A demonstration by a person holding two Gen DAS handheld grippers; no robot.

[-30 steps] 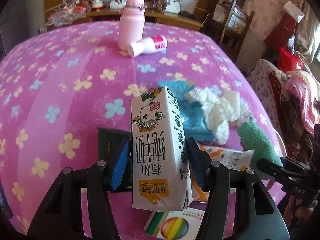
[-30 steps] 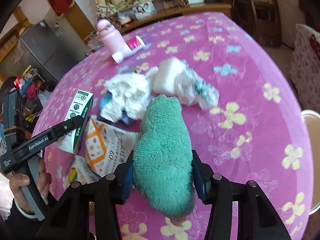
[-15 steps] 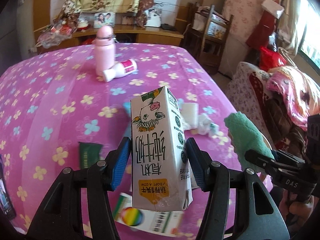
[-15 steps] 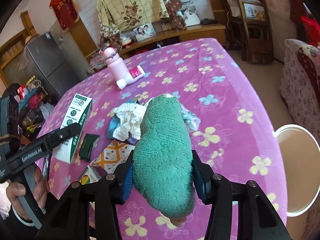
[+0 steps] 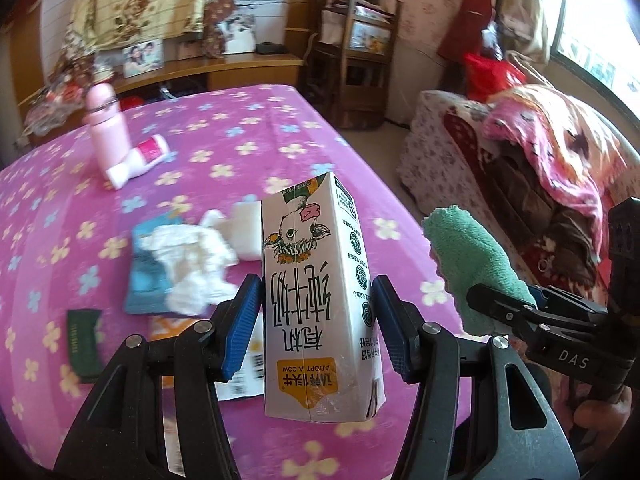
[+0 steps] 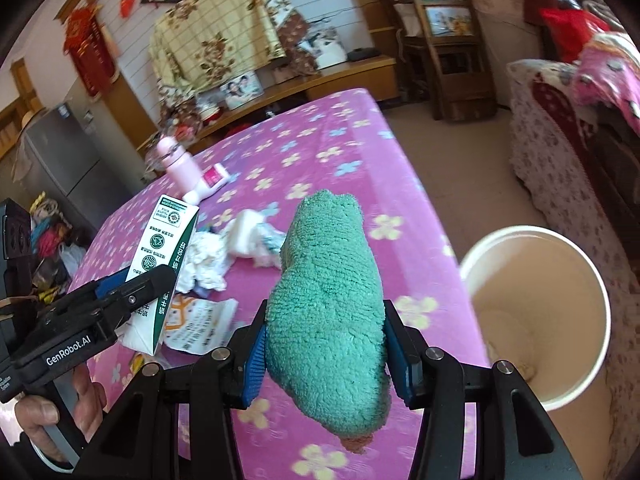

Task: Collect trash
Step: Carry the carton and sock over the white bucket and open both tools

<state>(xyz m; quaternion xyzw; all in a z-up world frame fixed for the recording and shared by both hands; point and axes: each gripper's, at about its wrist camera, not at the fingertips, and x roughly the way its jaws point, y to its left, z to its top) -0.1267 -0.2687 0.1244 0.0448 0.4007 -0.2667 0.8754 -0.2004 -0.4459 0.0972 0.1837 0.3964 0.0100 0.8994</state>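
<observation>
Blue-padded fingers [image 5: 244, 328] of the left gripper [image 5: 316, 328] clamped a white milk carton [image 5: 316, 296] held clear above the surface [image 5: 240, 128]. Fingers [image 6: 256, 356] of the right gripper [image 6: 326, 354] squeezed a green cloth [image 6: 326, 304] over its right edge, beside a white bin [image 6: 596, 280]. Tissues [image 5: 196, 256] lay mid-surface.
</observation>
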